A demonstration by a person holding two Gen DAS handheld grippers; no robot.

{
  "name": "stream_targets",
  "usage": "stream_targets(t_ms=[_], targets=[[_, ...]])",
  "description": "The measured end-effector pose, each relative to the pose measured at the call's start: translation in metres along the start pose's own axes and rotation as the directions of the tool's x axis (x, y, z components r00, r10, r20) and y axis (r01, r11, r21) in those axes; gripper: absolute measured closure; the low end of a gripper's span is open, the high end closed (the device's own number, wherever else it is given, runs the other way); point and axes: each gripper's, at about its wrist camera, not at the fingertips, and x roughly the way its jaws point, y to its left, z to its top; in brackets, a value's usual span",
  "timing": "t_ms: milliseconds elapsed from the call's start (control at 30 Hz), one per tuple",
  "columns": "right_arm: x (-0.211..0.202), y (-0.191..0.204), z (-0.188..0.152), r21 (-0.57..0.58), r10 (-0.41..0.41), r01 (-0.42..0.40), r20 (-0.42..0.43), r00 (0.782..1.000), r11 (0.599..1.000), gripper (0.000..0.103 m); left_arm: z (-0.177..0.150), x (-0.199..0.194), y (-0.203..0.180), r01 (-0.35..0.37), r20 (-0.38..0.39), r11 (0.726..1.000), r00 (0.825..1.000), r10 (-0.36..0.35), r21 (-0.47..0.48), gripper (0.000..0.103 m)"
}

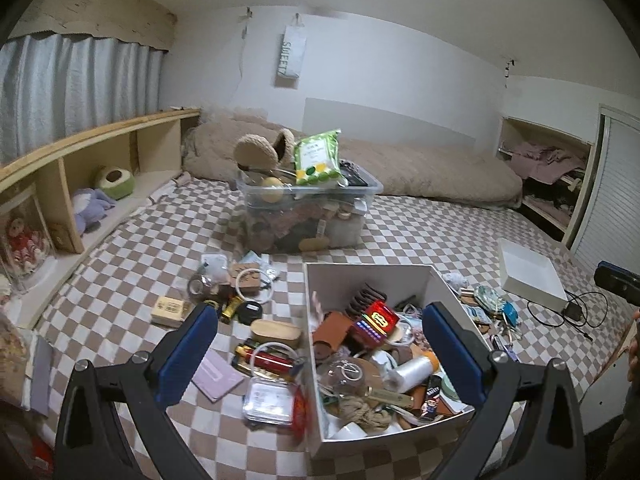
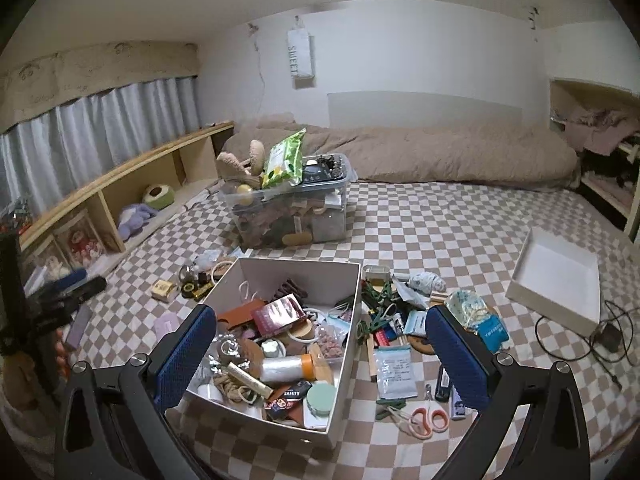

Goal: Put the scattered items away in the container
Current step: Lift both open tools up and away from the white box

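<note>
Both the left gripper (image 1: 320, 356) and right gripper (image 2: 322, 354) hang released and empty above the white box (image 2: 344, 312), heaped with oddments on the checkered bed (image 2: 440, 224), near a crammed clear bin (image 2: 340, 200).

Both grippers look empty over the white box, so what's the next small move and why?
Probably lower the right gripper onto the scissors lying on the bedspread just right of the white box. Both grippers are open and empty, and the scissors lie loose and unobstructed near the right fingers.
</note>
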Motion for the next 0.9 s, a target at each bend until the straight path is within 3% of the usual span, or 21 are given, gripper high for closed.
stream_targets(t_ms=[200,300,767,900], targets=[[0.012,-0.001,-0.006,-0.025,-0.032,0.030,-0.080,0.996,0.999,0.000,-0.001,-0.010,0.007,-0.031,0.010,0.999,0.999,0.031,-0.010,0.000],[0.009,-0.011,-0.009,-0.017,-0.061,0.060,-0.068,0.996,0.998,0.000,0.000,-0.012,0.012,-0.057,0.005,0.998,0.998,0.057,-0.012,0.000],[0.024,-0.095,-0.030,0.136,-0.190,0.194,-0.047,0.981,0.971,0.000,0.005,-0.001,0.049,-0.122,-0.052,0.991,0.992,0.119,-0.057,0.000],[0.037,-0.116,-0.040,0.154,-0.217,0.230,-0.100,0.971,0.961,0.000,0.005,0.011,0.057,-0.141,-0.081,0.988,0.987,0.137,-0.059,0.000]])
